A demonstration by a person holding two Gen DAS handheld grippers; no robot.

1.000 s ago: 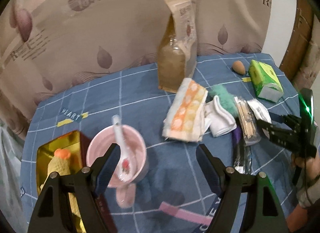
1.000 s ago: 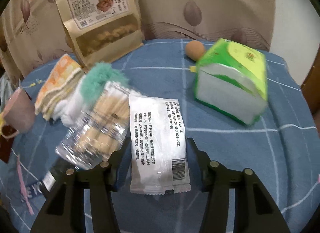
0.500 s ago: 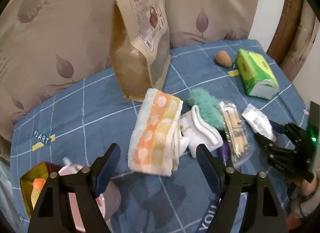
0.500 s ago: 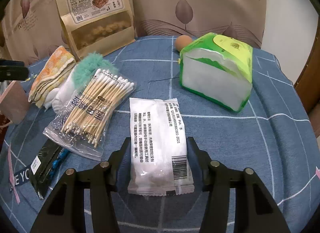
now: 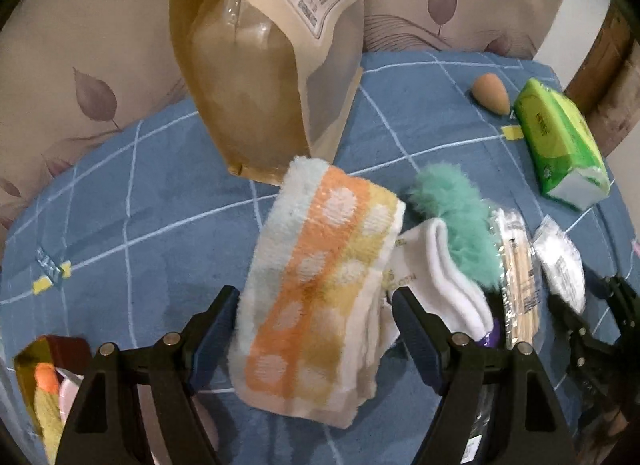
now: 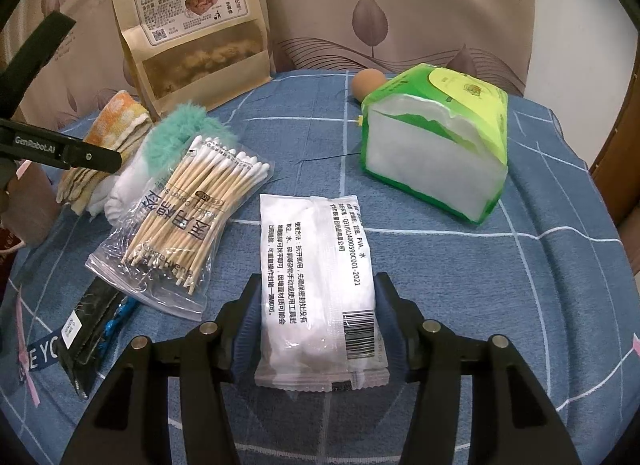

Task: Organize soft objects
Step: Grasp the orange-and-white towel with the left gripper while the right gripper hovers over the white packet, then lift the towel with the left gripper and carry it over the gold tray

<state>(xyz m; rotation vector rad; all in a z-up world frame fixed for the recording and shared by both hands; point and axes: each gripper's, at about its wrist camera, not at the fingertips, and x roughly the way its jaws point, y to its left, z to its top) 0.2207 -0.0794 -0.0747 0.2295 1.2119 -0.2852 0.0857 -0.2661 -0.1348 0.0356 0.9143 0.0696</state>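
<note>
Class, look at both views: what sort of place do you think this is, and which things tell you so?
Probably a home, at a table under a blue checked cloth by a leaf-print curtain. Household bits lie about: a folded towel, a cotton swab bag, a tissue pack.

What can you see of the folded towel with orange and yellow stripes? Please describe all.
The folded towel is fluffy terry cloth in pale blue, orange and yellow bands with white dots, folded into several layers. It lies flat on the blue checked cloth, in front of the standing brown snack pouch, its edge against the white socks. The left gripper straddles it, jaws closing, pads apparently not pressing yet.
</note>
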